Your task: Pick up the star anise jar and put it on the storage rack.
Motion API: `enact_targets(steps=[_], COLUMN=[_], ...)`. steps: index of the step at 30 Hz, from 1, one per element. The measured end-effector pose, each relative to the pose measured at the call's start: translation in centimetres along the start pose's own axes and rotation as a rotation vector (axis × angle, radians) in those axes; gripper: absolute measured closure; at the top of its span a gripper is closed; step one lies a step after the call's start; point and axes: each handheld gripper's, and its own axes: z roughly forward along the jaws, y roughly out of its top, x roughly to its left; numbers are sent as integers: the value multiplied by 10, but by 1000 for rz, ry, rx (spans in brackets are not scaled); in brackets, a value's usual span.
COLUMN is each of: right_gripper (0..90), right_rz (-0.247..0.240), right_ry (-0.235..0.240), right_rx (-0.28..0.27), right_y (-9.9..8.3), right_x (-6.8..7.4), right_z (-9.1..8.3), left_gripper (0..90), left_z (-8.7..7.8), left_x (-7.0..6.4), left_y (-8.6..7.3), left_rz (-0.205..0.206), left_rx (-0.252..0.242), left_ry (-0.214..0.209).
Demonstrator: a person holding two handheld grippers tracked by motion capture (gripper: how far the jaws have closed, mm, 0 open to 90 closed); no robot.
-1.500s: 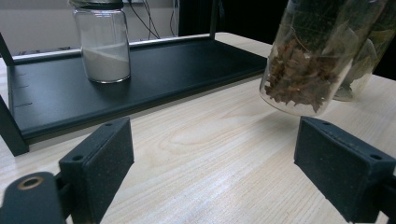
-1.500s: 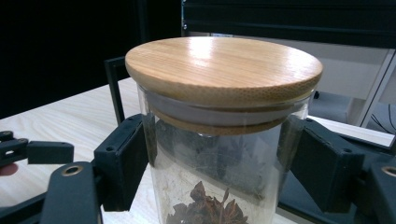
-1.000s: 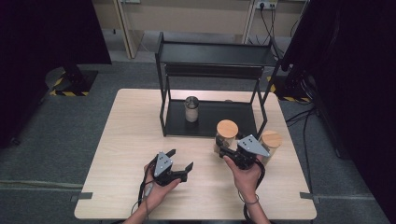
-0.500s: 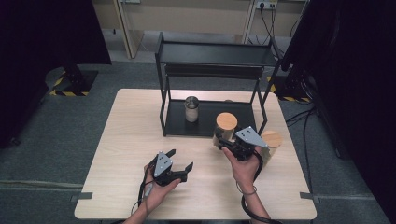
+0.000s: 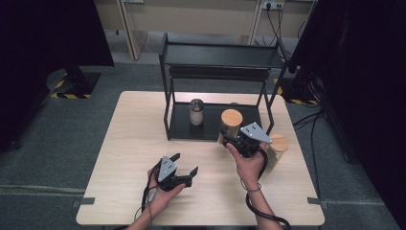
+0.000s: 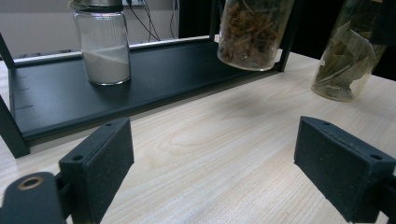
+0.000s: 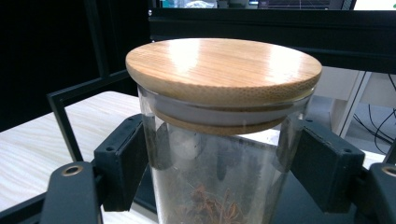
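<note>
Right hand-held gripper (image 5: 233, 141): clamped on the spice jar (image 5: 231, 125) (wooden lid), at the rack (image 5: 218, 128) shelf's front edge.
Left hand-held gripper (image 5: 185, 167): jaws apart, holding nothing, at 7 o'clock of the jar.
Counter (image 5: 129, 143): bare toward 9 o'clock.

A clear glass jar (image 7: 219, 154) with a round bamboo lid (image 7: 223, 67) is held upright, clamped at both sides just below the lid. Dried brown, star-shaped spice pieces are seen through the glass, heaped in the lower part, while the upper part is left clear. In the left gripper view the jar (image 6: 252, 32) is seen raised, its rounded base clear of the black lower shelf at the shelf's front edge. From the high view, the lid (image 5: 231, 117) is seen above the front right part of that shelf.
</note>
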Motion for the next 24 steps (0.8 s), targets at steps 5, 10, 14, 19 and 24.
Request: enact_targets(steps=[5,10,14,19,24], right_gripper=[253,253,253,253,253], right_rz=[4,8,12,14,18], right_ry=[-7,-10,-15,-27,-35], right_rx=[4,13,20,25,27], right_y=[3,4,4,6,8], right_x=[-2,-4,-6,-10,-12], right_z=[7,13,18,24,29], left_gripper=[118,117,117,117,118], left_z=[0,0,0,0,0], left_x=[0,0,0,0,0], left_y=[0,0,0,0,0], left_rz=[0,-2,0,0,-1], left_rx=[0,-2,-2,-2,-3], left_ry=[-1,-1,-1,-2,-1])
